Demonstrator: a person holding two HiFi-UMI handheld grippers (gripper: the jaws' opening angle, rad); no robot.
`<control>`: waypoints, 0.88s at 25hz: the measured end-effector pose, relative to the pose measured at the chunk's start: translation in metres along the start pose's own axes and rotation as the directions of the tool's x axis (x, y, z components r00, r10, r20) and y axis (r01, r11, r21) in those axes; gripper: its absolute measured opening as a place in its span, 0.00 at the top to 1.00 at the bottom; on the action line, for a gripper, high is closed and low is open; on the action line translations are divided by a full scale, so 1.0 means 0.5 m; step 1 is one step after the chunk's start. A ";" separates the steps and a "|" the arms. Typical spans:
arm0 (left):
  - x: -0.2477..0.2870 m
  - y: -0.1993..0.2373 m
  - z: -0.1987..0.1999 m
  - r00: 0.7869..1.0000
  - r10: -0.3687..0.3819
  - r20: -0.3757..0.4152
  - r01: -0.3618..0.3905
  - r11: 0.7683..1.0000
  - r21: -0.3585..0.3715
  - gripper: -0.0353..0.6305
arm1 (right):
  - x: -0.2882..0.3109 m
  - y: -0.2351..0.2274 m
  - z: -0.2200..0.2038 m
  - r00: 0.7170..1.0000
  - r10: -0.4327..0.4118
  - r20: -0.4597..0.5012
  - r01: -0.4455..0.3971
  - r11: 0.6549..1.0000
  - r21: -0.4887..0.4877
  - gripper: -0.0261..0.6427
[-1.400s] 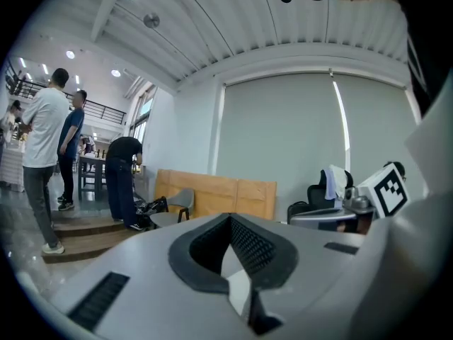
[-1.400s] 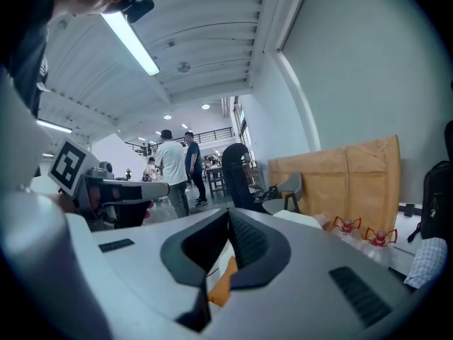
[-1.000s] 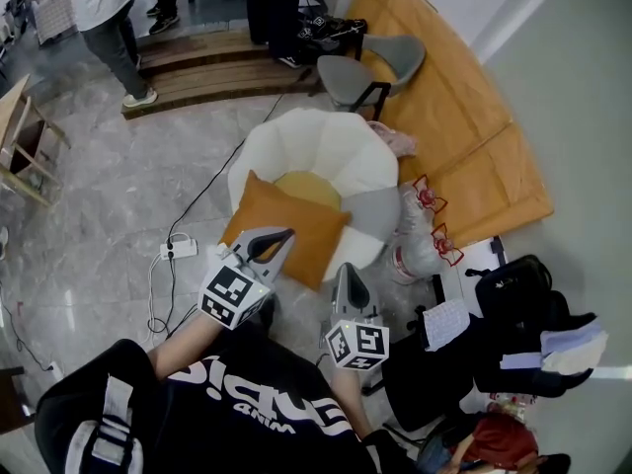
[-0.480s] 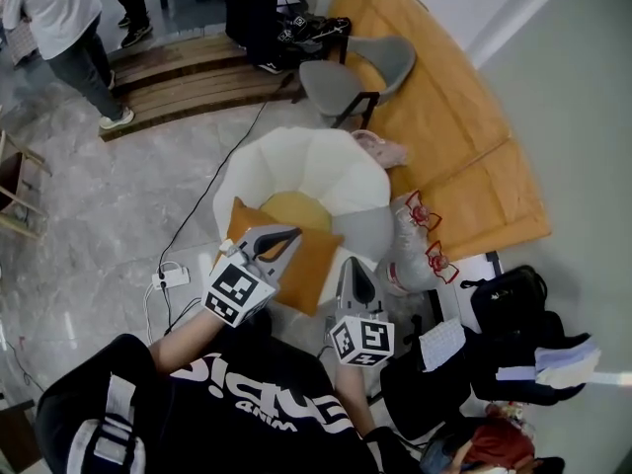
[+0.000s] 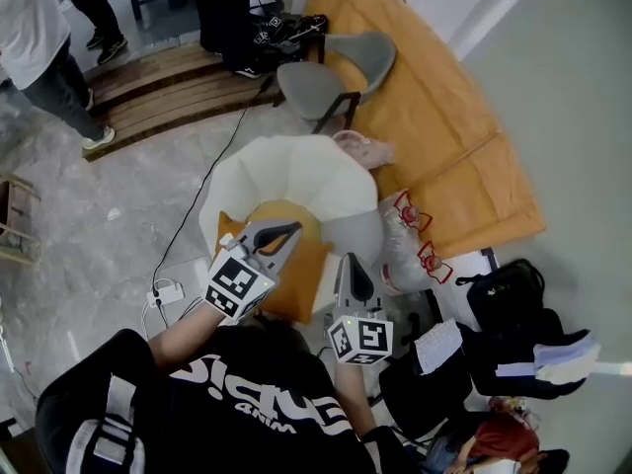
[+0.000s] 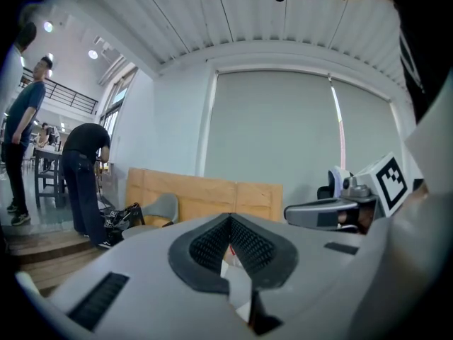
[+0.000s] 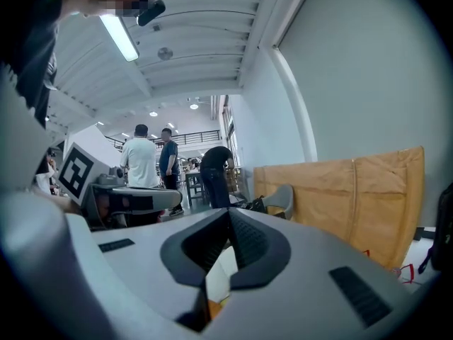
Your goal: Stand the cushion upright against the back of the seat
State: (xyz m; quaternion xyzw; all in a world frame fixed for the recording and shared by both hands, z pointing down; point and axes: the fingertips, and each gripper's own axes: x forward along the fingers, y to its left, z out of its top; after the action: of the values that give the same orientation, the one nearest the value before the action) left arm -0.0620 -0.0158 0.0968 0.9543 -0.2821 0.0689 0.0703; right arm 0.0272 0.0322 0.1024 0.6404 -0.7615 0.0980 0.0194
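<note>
The orange cushion point(image 5: 304, 271) lies flat on the seat of the white scalloped armchair point(image 5: 296, 166), covering part of a yellow seat pad point(image 5: 286, 212). My left gripper point(image 5: 284, 231) is shut and empty, and its tip hangs over the cushion's far edge. My right gripper point(image 5: 348, 262) is also shut with nothing in it, at the cushion's right side. In the left gripper view the jaws point(image 6: 230, 224) are closed and the right gripper point(image 6: 329, 212) shows beside them. In the right gripper view the jaws point(image 7: 228, 217) are closed. A sliver of orange shows beneath them.
A grey pad point(image 5: 357, 231) lies on the armchair's right side. White bags with red handles point(image 5: 407, 237) stand beside it. A grey chair point(image 5: 334, 71) and wooden panels point(image 5: 434, 117) are beyond. A power strip point(image 5: 161, 292) and cable lie on the floor at left. Black bags point(image 5: 509, 304) are at right. A person point(image 5: 44, 47) stands far left.
Both grippers have moved forward toward the armchair, still shut. The armchair and cushion now sit closer under them, and the left gripper's tip reaches over the cushion.
</note>
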 end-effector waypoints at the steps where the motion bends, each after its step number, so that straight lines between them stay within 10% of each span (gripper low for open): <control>1: 0.009 -0.003 -0.001 1.000 -0.005 -0.001 0.005 1.000 -0.002 0.94 | 0.003 -0.010 -0.003 1.000 -0.004 -0.003 0.004 1.000 0.008 0.93; 14: 0.151 0.014 -0.137 0.990 -0.046 -0.133 0.045 0.999 -0.014 0.94 | 0.068 -0.127 -0.137 0.992 -0.033 -0.119 0.044 0.995 0.087 0.93; 22: 0.247 0.027 -0.355 0.937 -0.088 -0.339 0.074 0.996 -0.055 0.94 | 0.109 -0.197 -0.352 0.959 -0.028 -0.283 0.084 0.979 0.187 0.93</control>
State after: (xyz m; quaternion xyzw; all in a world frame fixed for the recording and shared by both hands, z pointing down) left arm 0.0169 -0.0618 0.2935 0.9372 -0.2273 0.2242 0.1404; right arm 0.0972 -0.0059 0.2957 0.6405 -0.7191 0.2616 0.0658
